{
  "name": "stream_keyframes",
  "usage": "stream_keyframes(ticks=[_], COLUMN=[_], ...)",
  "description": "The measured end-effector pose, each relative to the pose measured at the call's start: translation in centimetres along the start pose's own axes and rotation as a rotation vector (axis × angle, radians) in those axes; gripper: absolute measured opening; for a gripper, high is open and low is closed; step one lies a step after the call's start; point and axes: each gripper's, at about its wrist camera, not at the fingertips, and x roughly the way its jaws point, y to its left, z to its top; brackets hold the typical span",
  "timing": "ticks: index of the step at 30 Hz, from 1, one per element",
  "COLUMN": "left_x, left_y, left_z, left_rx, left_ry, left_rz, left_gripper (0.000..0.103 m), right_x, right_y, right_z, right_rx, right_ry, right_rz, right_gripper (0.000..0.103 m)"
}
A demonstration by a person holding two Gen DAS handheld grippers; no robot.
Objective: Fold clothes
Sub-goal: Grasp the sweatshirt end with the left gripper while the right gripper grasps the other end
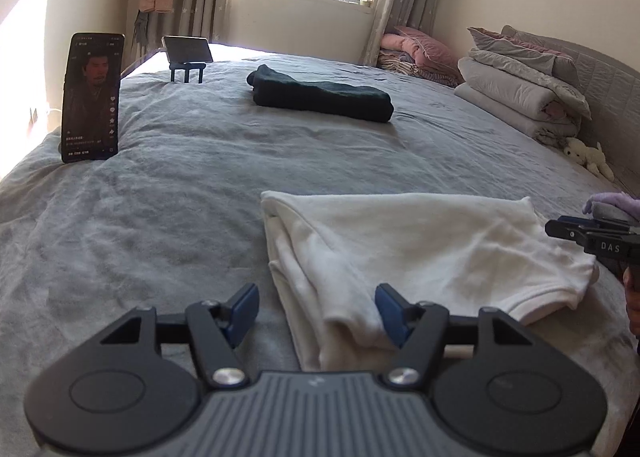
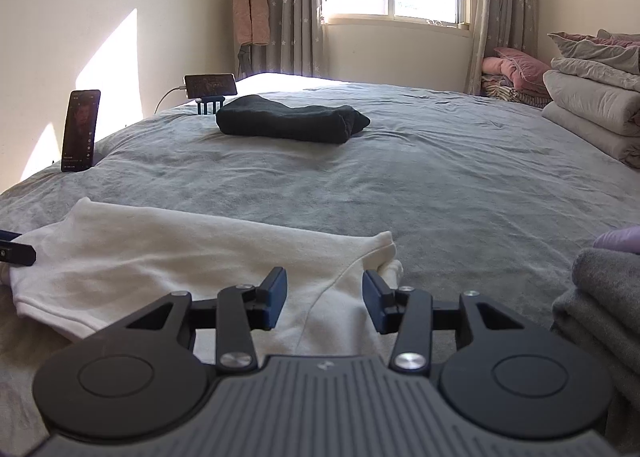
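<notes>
Folded white fleece garment [image 1: 400, 253] lies long axis left-right, between both tools. Left gripper [image 1: 316, 311] and right gripper [image 2: 324, 297]: jaws apart, holding nothing, each over one near end.

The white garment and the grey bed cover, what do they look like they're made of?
White garment: soft matte knit, likely cotton or fleece, going by its limp folds and stitched hem. Grey bed cover: plush, velvety fabric, perhaps flannel fleece; the nap shows mottled sheen and fine wrinkles.
</notes>
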Motion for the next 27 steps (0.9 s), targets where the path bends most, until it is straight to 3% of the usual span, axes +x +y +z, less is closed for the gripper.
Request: stream_keyframes(ticks=[8,23,27], left_x=[0.4,1.3,1.2], left_y=[1.5,0.9,0.9], left_z=[0.1,-0.3,-0.4], left_rx=[-0.193,-0.237,-0.243], left_ry=[0.066,0.096,0.091], left_rz=[-0.045,-0.047,-0.047], left_gripper=[0.065,0.050,0.048], right_x=[0.4,1.1,1.5], right_y=[2.0,6.7,7.8], right_z=[0.7,1.7,2.0], right_rx=[-0.010,-0.029,-0.025], right_ry=[-0.023,-0.041,-0.051], right_rz=[0.030,0.115,0.122], right_gripper=[0.046,0.046,0.040])
